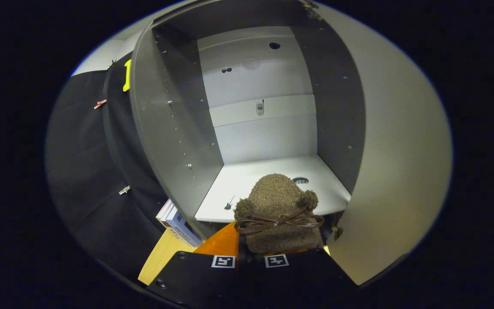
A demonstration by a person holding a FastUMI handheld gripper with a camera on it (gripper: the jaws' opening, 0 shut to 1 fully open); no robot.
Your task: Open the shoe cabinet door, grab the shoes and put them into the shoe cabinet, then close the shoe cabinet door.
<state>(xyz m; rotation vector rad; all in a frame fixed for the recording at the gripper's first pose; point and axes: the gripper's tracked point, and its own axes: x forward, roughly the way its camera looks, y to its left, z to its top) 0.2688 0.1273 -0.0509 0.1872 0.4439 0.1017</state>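
Tongs (251, 259): two flat plates, each with a square printed marker, drawn close together at the heel of the shoe; the fingertips are hidden behind the shoe, so whether both press on it cannot be told.
Shoe (278, 210): brown, fuzzy, felt-like texture; rounded toe pointing away from the tongs; two small pom-poms, one on either side; a thin dark brown lace bow (279, 222) across the top. It sits just ahead of the tongs, at the front edge of the cabinet floor, toe over the floor panel.
Counter (161, 257): pale wood surface, seen below and to the left of the tongs; an orange patch (221, 242) lies just beside the shoe.
Books (174, 221): a small stack with pale and blue edges, leaning against the outer foot of the cabinet's left wall.
Cabinet (178, 128): smooth grey panels, box-shaped, open at the front. Left wall carries rows of small pin holes and metal studs.
Cabinet floor (247, 180): flat, light grey, smooth; a round dark vent hole lies just beyond the shoe toe.
Back panel (260, 86): light grey, in horizontal sections, with a few dark holes and a small metal fitting at mid-height.
Door (393, 150): broad, smooth, pale grey panel, swung open on the right of the cabinet.
Booth wall (84, 163): black cloth, left of the cabinet, held with small clips.
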